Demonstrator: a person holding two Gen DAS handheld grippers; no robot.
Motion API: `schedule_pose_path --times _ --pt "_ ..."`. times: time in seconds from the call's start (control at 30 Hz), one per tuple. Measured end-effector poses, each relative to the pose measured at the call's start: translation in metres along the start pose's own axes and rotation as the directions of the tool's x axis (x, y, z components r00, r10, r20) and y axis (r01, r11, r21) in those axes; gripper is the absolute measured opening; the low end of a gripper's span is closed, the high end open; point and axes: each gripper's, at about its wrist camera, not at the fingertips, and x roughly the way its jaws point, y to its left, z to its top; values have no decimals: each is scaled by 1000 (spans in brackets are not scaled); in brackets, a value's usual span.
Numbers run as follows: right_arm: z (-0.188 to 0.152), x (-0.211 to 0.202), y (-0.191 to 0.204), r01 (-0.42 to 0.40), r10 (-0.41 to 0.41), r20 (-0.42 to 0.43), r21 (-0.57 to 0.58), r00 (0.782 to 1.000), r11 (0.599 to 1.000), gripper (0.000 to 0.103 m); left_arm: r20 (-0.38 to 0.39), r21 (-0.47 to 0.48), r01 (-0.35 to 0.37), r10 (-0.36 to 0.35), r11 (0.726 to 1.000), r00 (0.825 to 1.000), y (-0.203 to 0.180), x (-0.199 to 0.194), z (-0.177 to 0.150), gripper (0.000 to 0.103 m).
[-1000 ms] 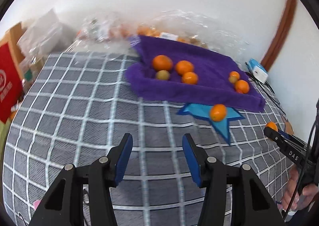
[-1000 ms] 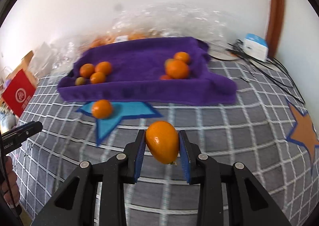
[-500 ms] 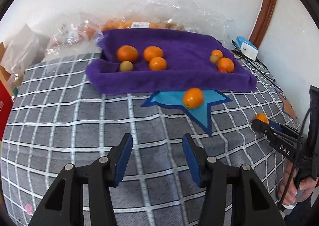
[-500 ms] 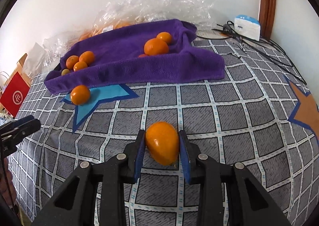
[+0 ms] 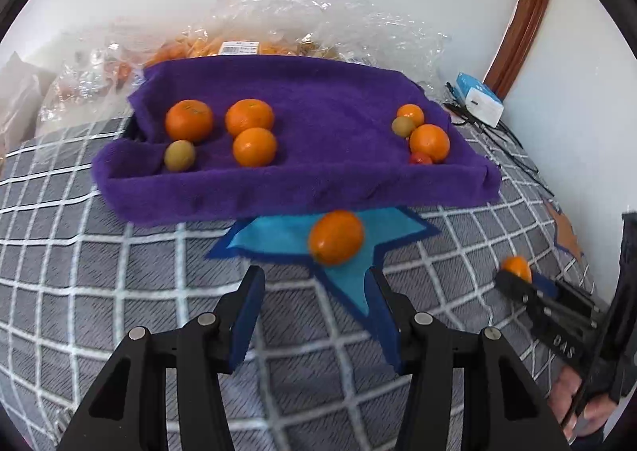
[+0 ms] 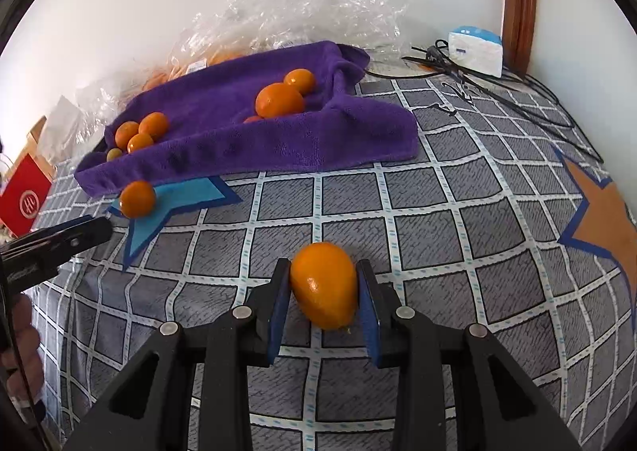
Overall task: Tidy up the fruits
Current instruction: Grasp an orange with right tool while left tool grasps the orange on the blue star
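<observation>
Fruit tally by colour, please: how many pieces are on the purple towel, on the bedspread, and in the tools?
Round orange fruits on the purple towel: 5
Small green-yellow fruits on it: 2
Small red fruit on it: 1
Orange fruit on the blue star patch: 1
Orange fruit gripped in the right tool: 1
Total: 10

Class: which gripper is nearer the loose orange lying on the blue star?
Left. The open left gripper sits just short of the loose orange; the right gripper, clamping another orange, is well off to its right.

Both grippers, left gripper and right gripper: black linkage arms, silver pivot screws, blue finger pads. White "DAS" lettering on one side. Bare skin at the hand.
</observation>
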Motion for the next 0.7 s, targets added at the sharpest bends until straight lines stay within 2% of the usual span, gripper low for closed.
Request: schedule_pose_path --times 0.27,0.47,0.7 --pt "-1 2 2 32 -32 14 -16 999 999 32 10 26 11 -11 1000 1000 -13 18 12 50" --pt "0 3 5 54 -54 21 -21 998 998 32 9 -2 21 -21 1000 1000 -10 28 16 33" --pt "1 4 5 58 -57 25 -30 998 998 32 21 18 6 -6 1000 1000 -8 24 12 33"
